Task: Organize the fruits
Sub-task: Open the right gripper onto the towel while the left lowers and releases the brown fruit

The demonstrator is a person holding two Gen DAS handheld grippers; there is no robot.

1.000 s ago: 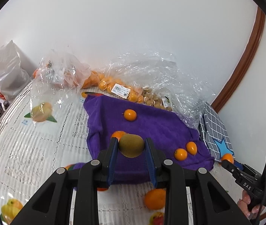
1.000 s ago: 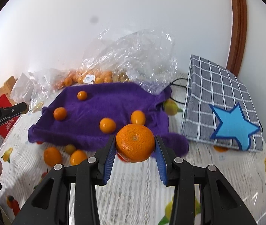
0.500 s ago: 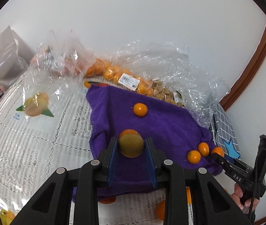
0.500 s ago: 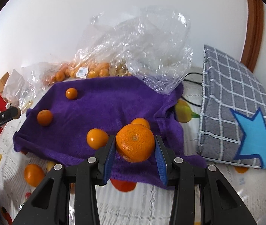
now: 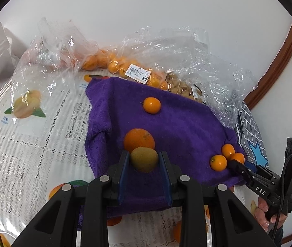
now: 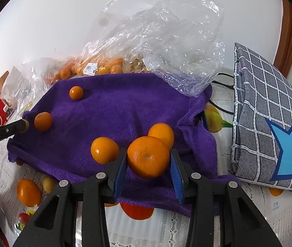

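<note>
1. Your left tool (image 5: 144, 160) is clenched on a small greenish-brown oval fruit (image 5: 143, 159), blue pads pressed against both its sides, held over the near part of the purple terry towel (image 5: 183, 127).
2. Right behind that fruit sits a large round orange (image 5: 139, 140) on the towel; whether the two touch, you can't tell from here.
3. Your right tool (image 6: 148, 160) is grasping a big round orange mandarin (image 6: 148, 156), jaws tight on either side, above the towel's front edge.
4. Two smaller oranges lie on the towel close by it: one just left (image 6: 104, 149), one just behind (image 6: 161, 135).
5. A tiny round orange (image 6: 76, 92) rests further back, well apart from the rest.
6. More oranges (image 6: 28, 192) lie off the towel on the white lace-patterned tabletop (image 5: 32, 150).
7. Crinkled clear plastic bags of fruit (image 5: 125, 65) line the far edge, and a grey checked bag with a blue star (image 6: 269, 127) lies to the right.
</note>
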